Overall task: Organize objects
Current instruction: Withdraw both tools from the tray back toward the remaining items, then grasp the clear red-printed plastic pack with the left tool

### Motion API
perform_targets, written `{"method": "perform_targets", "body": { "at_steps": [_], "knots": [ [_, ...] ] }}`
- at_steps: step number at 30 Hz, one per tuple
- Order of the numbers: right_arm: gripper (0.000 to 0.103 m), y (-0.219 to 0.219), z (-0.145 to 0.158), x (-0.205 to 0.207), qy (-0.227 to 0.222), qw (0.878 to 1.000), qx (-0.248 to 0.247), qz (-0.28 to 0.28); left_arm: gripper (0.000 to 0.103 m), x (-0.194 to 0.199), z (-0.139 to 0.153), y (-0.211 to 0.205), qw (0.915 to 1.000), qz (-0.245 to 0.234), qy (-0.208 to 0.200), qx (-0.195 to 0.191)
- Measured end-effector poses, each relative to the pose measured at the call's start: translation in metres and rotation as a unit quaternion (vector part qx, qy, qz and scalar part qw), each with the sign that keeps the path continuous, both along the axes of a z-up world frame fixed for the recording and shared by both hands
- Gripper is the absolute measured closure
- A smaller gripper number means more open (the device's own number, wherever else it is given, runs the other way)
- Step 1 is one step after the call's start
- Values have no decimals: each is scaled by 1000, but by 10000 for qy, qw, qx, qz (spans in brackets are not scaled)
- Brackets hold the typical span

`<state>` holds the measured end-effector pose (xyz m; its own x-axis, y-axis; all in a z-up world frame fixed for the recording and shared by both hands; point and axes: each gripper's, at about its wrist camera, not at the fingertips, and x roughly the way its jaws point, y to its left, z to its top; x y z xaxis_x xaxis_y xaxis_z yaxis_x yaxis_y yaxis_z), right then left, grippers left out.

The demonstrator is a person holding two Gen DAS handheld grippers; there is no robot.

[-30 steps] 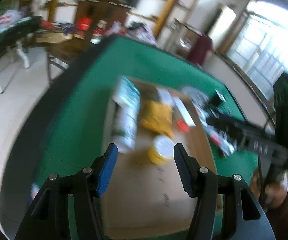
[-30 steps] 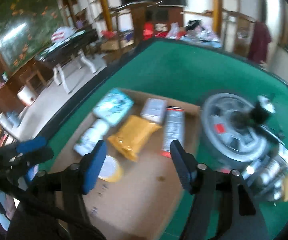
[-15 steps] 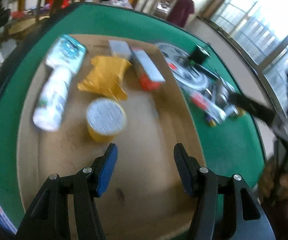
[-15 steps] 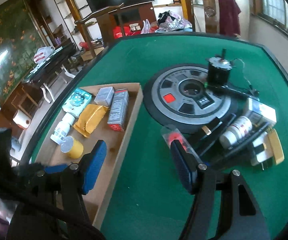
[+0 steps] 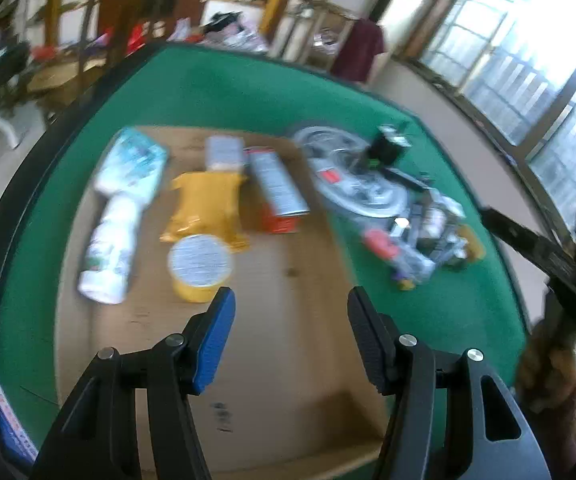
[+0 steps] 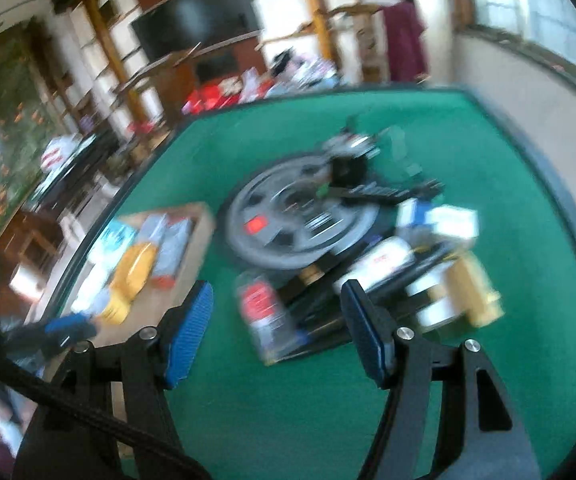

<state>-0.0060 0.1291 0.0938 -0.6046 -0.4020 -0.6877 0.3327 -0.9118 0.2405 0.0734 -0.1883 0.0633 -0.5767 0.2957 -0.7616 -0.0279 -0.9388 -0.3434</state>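
The right gripper (image 6: 276, 328) hangs over the pile (image 6: 388, 272) of loose things on the green worktop (image 6: 468, 140), fingers spread wide and empty. The red-labelled bottle (image 6: 258, 308) lies just ahead of them, at the lower middle of the frame. It rests against a dark flat piece and other clutter, so a grab from here could catch a neighbour as well, or nudge the bottle so that it rolls away (it looks round and light).

The left gripper (image 5: 290, 328) is also spread and empty, over the bare part of the tray (image 5: 288, 360). Above its left finger, at centre left, stands the yellow cup (image 5: 200, 268); a careless sweep could tip it.

Both views are smeared by motion. Labels are unreadable, and the small items at the right of the pile, near the disc (image 6: 300, 220), cannot be told apart. What lies under the pile is hidden. The near edge of the tray is covered by the left gripper's arms in its own view.
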Motion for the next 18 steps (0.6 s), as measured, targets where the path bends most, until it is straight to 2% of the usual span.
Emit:
{"method": "perform_targets", "body": {
  "at_steps": [3,6,7,9,11,13,18],
  "knots": [
    [36,27,15,6,563,9966,52,-601,48,5,17,28,9993,-292,234,-60],
    [14,46,22,8,966,9895,114,-1064,48,-1,24,60,9975,-547,332,-302],
    [14,53,21,2,975,9885,130,-1153,48,-7,22,72,9971,-608,293,-350],
    [14,66,12,-17,594,9902,135,-1258,48,-16,20,88,9974,-638,140,-315],
    [14,88,-1,-37,244,9896,-195,-1406,48,-31,11,105,9984,-512,-111,-233],
    [14,109,-14,-50,150,9856,-433,-1630,48,-40,2,114,9987,-378,-297,-183],
    [14,138,-40,-63,77,9797,-450,-1954,48,-68,-24,133,9971,65,-737,-190]
  ]
}}
